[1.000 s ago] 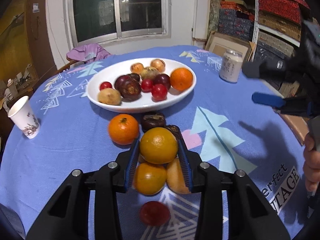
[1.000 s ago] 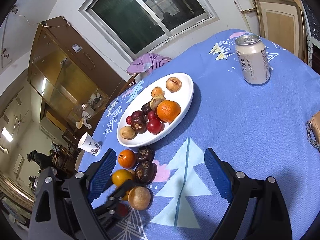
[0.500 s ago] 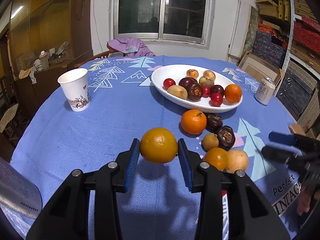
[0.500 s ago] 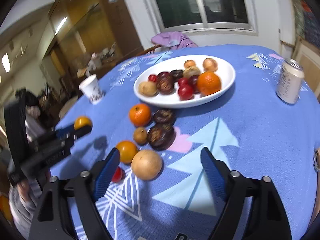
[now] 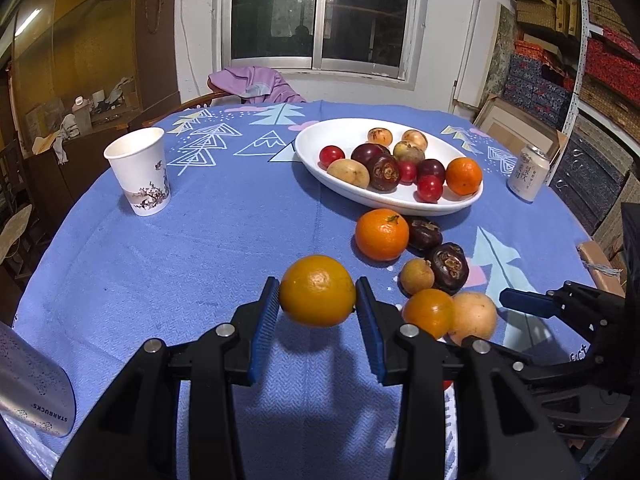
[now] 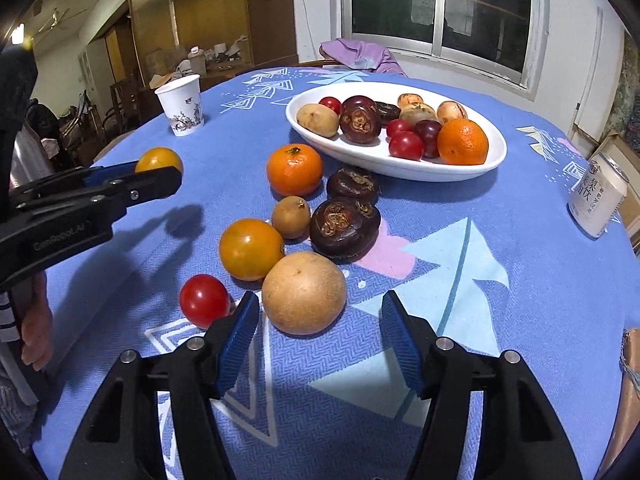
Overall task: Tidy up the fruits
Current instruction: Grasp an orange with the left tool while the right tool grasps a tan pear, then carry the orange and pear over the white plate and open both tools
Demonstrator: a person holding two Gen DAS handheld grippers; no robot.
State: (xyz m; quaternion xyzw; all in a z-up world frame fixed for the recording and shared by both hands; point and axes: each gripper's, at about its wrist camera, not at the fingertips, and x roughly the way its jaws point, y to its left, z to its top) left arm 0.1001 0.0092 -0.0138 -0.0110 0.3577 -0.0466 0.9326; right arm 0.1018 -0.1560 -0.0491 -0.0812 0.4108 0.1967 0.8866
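My left gripper point(image 5: 318, 308) is shut on a yellow-orange orange point(image 5: 317, 290) and holds it above the blue tablecloth; it also shows in the right wrist view point(image 6: 159, 160). My right gripper point(image 6: 316, 340) is open and empty, its jaws just short of a tan round pear point(image 6: 304, 292). Beside the pear lie a red tomato point(image 6: 204, 300), an orange tomato point(image 6: 251, 249), a small brown fruit point(image 6: 291, 217), two dark mangosteens point(image 6: 344, 228) and a tangerine point(image 6: 295, 169). A white oval plate point(image 6: 486, 162) behind them holds several fruits.
A paper cup point(image 5: 140, 170) stands at the left of the table. A drink can point(image 6: 598, 200) stands at the right edge. A silver Starbucks pouch point(image 5: 34, 396) lies at the near left. Chairs and a cabinet stand beyond the table.
My left gripper has carried the orange up and to the left, away from the fruit pile. My right gripper has swung in low toward the tan pear.
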